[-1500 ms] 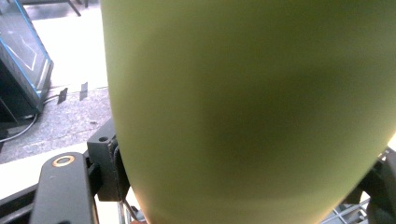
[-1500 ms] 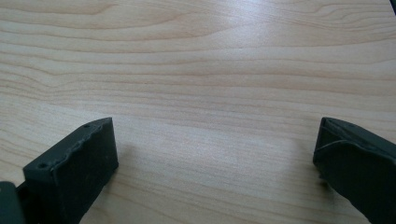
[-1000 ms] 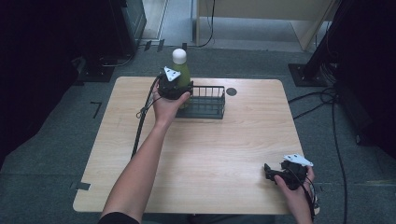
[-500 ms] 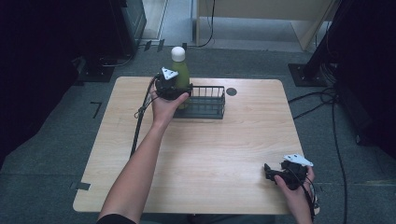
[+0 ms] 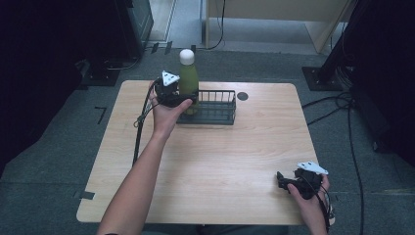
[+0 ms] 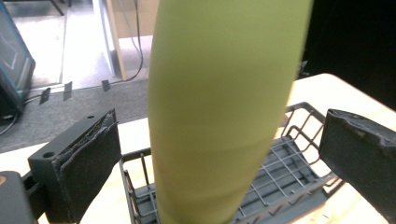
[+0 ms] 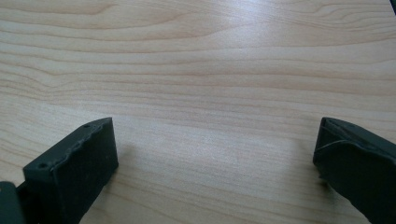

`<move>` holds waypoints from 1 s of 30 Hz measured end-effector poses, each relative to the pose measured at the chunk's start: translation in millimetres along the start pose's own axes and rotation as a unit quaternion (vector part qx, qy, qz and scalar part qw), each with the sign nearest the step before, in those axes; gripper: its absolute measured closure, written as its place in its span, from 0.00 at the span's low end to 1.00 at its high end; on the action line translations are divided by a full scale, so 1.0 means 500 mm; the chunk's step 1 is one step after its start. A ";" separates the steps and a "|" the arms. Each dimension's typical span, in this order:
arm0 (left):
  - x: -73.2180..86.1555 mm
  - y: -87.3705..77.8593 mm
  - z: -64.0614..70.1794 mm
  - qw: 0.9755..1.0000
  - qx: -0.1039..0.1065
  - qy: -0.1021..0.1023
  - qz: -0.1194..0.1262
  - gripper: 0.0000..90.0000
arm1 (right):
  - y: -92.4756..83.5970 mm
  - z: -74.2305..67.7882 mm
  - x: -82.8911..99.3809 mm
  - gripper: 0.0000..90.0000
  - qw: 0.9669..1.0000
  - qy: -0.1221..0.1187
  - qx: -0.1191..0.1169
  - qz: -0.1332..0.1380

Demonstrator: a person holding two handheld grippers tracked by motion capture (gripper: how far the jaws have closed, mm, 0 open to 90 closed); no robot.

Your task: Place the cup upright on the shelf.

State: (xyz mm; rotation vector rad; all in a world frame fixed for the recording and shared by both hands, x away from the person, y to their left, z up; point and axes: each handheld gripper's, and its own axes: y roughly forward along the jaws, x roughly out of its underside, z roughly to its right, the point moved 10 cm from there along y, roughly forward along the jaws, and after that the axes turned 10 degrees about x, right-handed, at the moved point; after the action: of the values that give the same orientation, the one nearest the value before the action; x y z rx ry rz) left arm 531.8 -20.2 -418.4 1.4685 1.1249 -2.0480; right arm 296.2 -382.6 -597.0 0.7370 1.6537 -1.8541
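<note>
Bottle (image 6: 219, 116), green and upright, stands in the left end of the wire basket (image 5: 215, 108) at the bench's (image 5: 215, 166) far edge. The left tool (image 6: 219, 154) brackets it, jaws wide, neither pad touching. The right tool (image 7: 215, 158) rests open and empty, well apart.

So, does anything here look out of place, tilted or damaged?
Nothing stands out. The green bottle stands upright in the left end of the wire basket, between the open jaws of the left gripper, not pinched.
</note>
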 end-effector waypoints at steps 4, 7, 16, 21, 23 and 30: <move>0.005 -0.016 0.005 1.000 0.003 -0.001 0.002 0.00 | 0.000 0.000 0.000 0.00 1.000 0.000 0.000 0.000; 0.011 -0.031 0.013 1.000 0.007 0.002 0.004 0.00 | 0.000 0.000 0.000 0.00 1.000 0.000 0.000 0.000; 0.053 -0.077 0.019 1.000 0.005 0.010 -0.002 0.00 | 0.000 0.000 0.000 0.00 1.000 0.000 0.000 0.000; 0.084 -0.095 0.019 1.000 0.005 0.004 -0.008 0.00 | 0.000 0.000 0.000 0.00 1.000 0.000 0.000 0.000; 0.097 -0.103 0.019 1.000 0.006 -0.001 -0.011 0.00 | 0.000 0.000 0.000 0.00 1.000 0.000 0.000 0.000; 0.141 -0.138 0.006 1.000 -0.001 -0.011 -0.015 0.00 | 0.000 0.000 0.000 0.00 1.000 0.000 0.000 0.000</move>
State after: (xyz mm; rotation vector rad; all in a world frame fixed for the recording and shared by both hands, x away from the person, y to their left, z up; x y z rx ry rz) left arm 455.0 29.3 -455.9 1.4337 1.1478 -2.0779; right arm 296.2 -382.6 -597.0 0.7375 1.6532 -1.8544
